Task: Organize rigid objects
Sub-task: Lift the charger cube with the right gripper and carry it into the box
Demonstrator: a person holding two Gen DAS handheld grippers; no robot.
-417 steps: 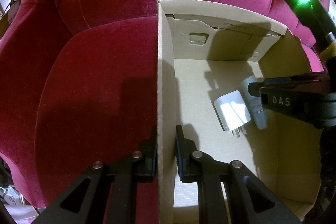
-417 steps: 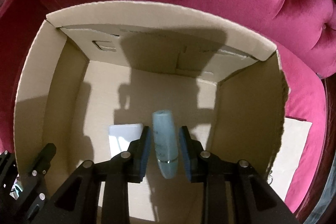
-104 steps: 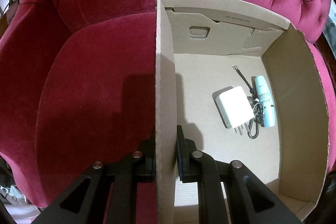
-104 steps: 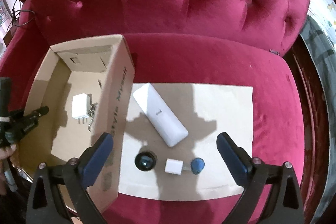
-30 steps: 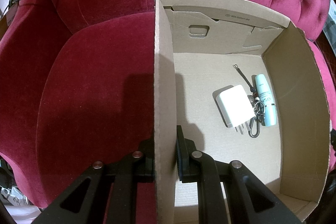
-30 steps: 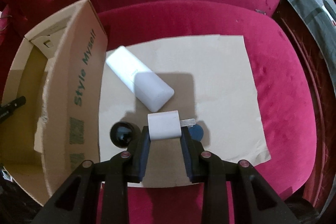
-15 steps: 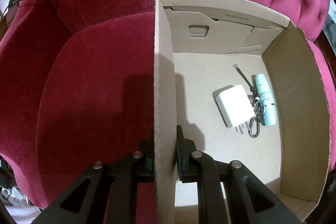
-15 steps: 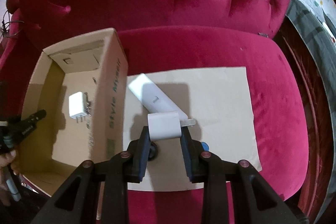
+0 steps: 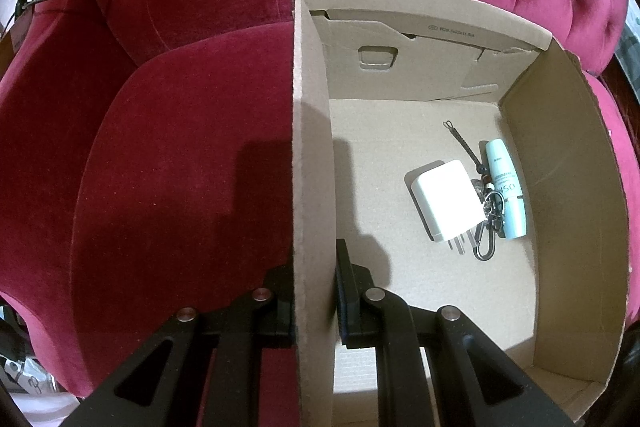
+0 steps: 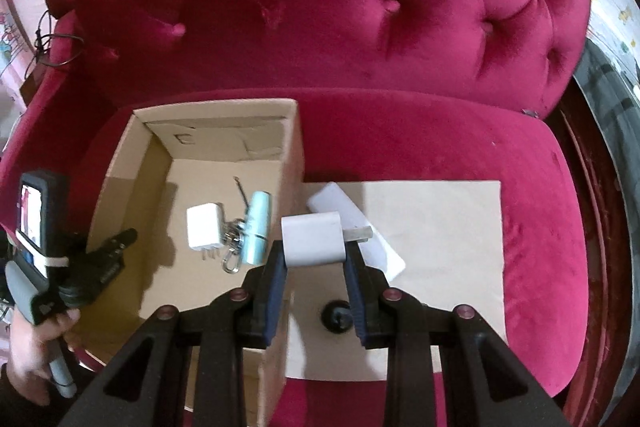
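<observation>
An open cardboard box [image 9: 560,163] [image 10: 120,187] sits on a red velvet sofa. My left gripper [image 9: 314,291] is shut on the box's left wall. Inside lie a white plug adapter [image 9: 444,205] [image 10: 204,231], a key ring with a strap [image 9: 486,211] and a pale blue tube [image 9: 506,187] [image 10: 256,227]. My right gripper [image 10: 314,267] is shut on a small white charger cube [image 10: 312,239] with a metal USB plug sticking out to its right, held in the air above the box's right wall.
A cardboard sheet [image 10: 440,227] lies on the seat to the right of the box, with a long white case [image 10: 360,227] and a black round object [image 10: 338,315] on it. A hand [image 10: 32,351] holds the left gripper's handle at the left edge. The tufted backrest [image 10: 320,7] rises behind.
The right gripper has risen with the white cube and moved left toward the box, so the box interior now shows. The left gripper and the box stay still.
</observation>
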